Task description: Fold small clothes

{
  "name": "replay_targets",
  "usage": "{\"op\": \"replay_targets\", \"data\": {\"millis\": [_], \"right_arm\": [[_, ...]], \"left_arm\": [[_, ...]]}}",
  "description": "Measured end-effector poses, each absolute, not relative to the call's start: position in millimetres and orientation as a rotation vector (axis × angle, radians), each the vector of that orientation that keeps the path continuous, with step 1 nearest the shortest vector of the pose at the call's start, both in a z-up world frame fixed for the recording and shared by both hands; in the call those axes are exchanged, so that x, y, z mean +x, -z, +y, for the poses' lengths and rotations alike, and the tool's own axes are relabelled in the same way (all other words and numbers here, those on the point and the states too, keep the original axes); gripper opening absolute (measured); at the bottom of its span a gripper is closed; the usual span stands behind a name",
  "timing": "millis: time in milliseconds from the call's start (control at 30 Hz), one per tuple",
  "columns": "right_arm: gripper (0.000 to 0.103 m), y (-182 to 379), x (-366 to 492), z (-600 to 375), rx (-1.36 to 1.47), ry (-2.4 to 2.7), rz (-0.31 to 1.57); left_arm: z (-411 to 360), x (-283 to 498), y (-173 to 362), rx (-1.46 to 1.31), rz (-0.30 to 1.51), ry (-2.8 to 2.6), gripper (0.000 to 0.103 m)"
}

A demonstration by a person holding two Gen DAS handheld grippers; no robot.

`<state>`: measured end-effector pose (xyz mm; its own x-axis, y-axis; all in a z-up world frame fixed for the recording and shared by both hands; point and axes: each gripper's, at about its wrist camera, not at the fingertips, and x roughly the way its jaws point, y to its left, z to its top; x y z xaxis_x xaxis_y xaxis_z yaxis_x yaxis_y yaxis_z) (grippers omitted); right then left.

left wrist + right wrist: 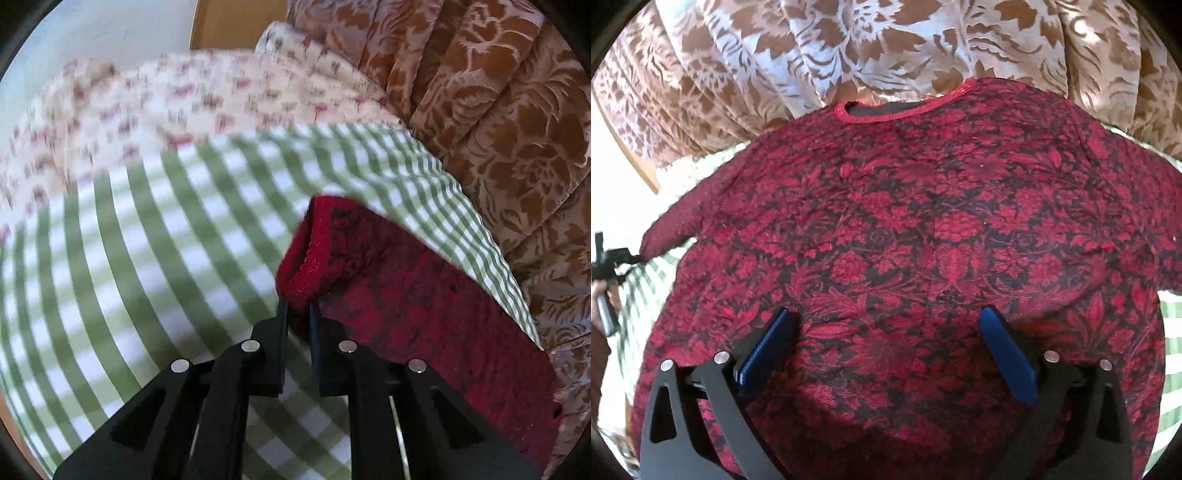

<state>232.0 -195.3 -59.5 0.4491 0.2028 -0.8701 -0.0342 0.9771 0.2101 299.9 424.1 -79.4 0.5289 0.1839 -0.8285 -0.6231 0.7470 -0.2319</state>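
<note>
Red-and-black floral knit top [908, 229]: cuff pinched by left gripper [297, 314]; right gripper [886, 354] spread wide above it; on green-checked cloth [129, 258], brown floral curtain [849, 48] behind.

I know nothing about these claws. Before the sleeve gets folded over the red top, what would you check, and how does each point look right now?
1. Left claw has the sleeve cuff: ok, shut on it.
2. Sleeve free to lift: ok, nothing lies on it.
3. Right claw out of the way: not ok, it hangs open over the middle of the top.
4. Top lies flat: ok, body spread with the neckline toward the curtain.
5. Checked cloth under it is smooth: cannot tell, mostly blurred or covered.
6. Other sleeve spread out: cannot tell, it runs out of view.
</note>
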Motion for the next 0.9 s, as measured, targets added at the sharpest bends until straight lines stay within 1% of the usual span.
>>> {"op": "replay_targets", "data": {"millis": [100,200,233,267,300,367,433,500,633,700,767,800,833,900], "right_arm": [[0.100,60.4,231.9,-190.4,0.133,-0.131,1.087],[0.100,61.6,232.5,-189.3,0.117,-0.126,1.085],[0.100,61.9,232.8,-189.9,0.117,-0.126,1.085],[0.100,61.9,233.2,-190.4,0.118,-0.127,1.084],[0.100,62.0,233.4,-191.2,0.120,-0.129,1.082],[0.100,62.6,233.6,-192.3,0.127,-0.131,1.077],[0.100,63.5,233.2,-193.3,0.136,-0.134,1.074],[0.100,62.7,231.4,-194.5,0.143,-0.137,1.072],[0.100,60.1,229.4,-198.9,0.177,-0.147,1.065],[0.100,55.3,228.2,-206.5,0.224,-0.163,1.059],[0.086,49.5,226.0,-220.0,0.280,-0.157,1.050],[0.073,45.6,223.2,-239.2,0.341,-0.141,1.045],[0.069,42.3,220.2,-256.4,0.397,-0.126,1.036],[0.069,31.5,210.6,-298.5,0.460,-0.031,0.994]], "left_arm": [[423.9,304.7,62.5,-0.469,0.838,-0.558,0.009],[430.7,328.5,86.2,-0.430,0.940,-0.616,0.011],[428.0,333.2,92.2,-0.394,0.955,-0.634,0.018],[424.1,334.2,92.5,-0.361,0.949,-0.651,0.020],[420.6,334.7,90.7,-0.343,0.947,-0.672,0.024],[421.3,328.5,83.8,-0.375,0.941,-0.696,0.048],[415.8,311.8,66.0,-0.424,0.874,-0.700,0.047],[389.8,304.0,46.4,-0.383,0.829,-0.623,0.047],[315.4,285.7,22.2,-0.369,0.801,-0.387,0.047],[261.0,274.2,13.9,-0.356,0.800,-0.234,0.047],[213.3,262.7,10.3,-0.352,0.825,-0.109,0.047],[186.0,254.9,9.3,-0.341,0.838,-0.049,0.047],[166.7,250.8,9.2,-0.336,0.848,-0.002,0.047],[120.3,236.8,11.2,-0.303,0.879,0.098,0.047]]}}
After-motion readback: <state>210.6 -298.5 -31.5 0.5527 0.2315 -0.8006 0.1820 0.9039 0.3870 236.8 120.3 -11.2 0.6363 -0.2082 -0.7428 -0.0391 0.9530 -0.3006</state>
